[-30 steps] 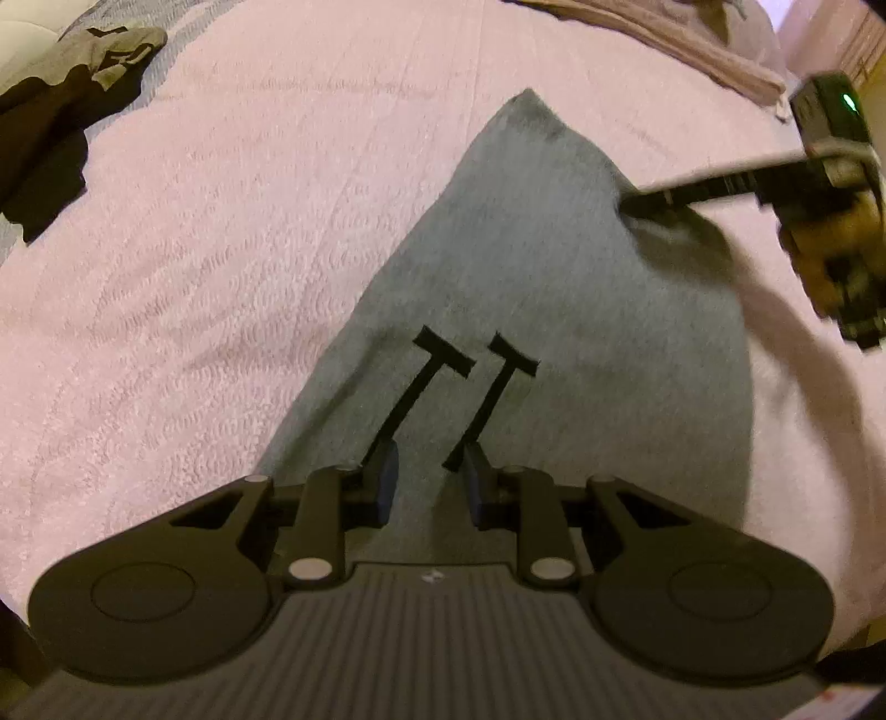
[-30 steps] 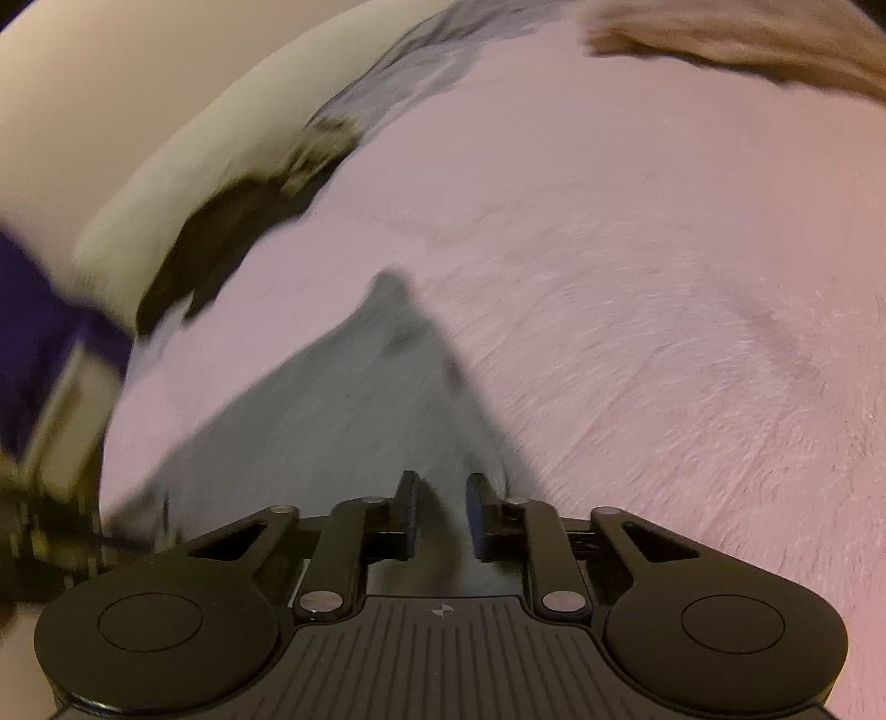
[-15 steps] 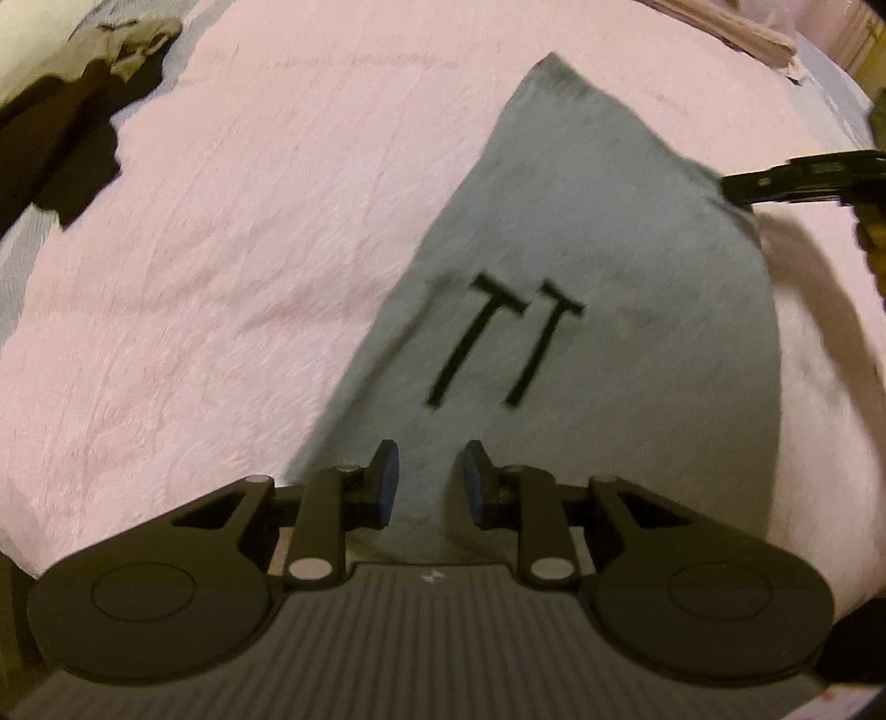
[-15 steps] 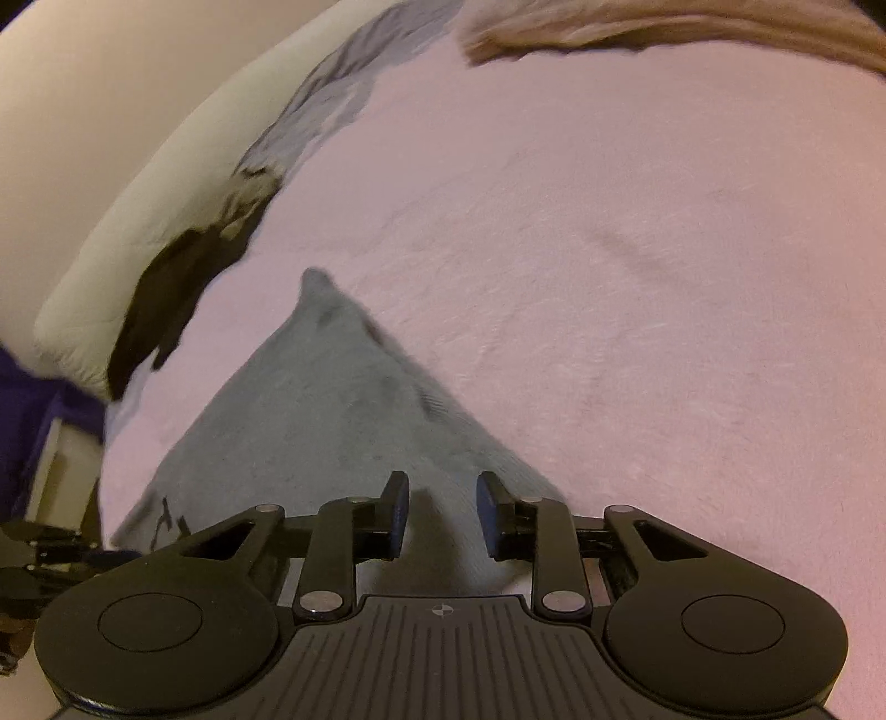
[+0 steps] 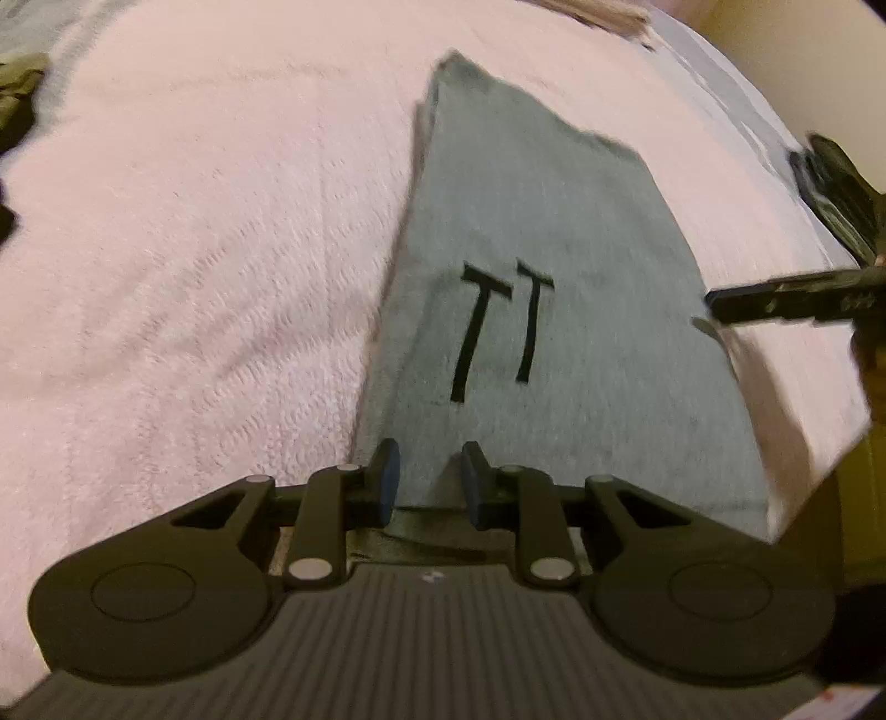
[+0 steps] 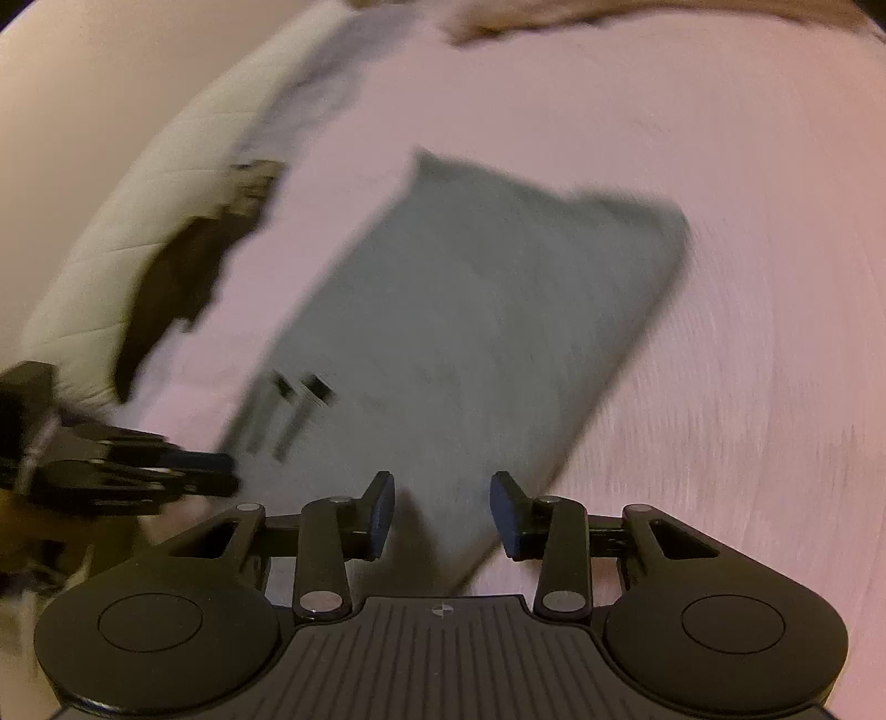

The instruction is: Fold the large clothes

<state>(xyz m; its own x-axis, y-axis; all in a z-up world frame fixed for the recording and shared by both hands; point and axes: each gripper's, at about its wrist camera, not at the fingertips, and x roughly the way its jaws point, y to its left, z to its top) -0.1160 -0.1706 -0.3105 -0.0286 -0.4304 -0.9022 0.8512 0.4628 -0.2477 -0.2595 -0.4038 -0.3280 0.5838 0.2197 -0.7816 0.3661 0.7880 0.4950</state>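
Field notes, this moment.

Your grey garment [image 5: 554,310] lies flat on the pink blanket [image 5: 194,249] of the bed, near its front edge, already down to a long narrow rectangle w/ layered edges showing along its left side. The black "TT" print [image 5: 501,327] faces up. Judgement: side folds look done; what's left is prob. the crosswise fold(s) to make a compact stack, plus any other clothes waiting.

Tongs:
- Your left tongs [image 5: 426,482] are apart, nothing between them, sitting at the garment's near end.
- Your right tongs [image 6: 443,512] are wide apart and empty, over the garment's near right corner.

View differences:
- Left wrist view: sharp look at the print and the stacked edge on the left; the right tool comes in from the right side, its tip just beside the garment's right edge. Contact: can't tell.
- Right wrist view: blurred, but shows the whole rectangle incl. its far corners, which the left view crops less cleanly. It also shows a dark garment [image 6: 183,277] lying toward the bed's far left edge by a white quilted cover [image 6: 138,221], and a tan cloth [image 6: 554,19] at the far edge. The left tool shows at lower left.
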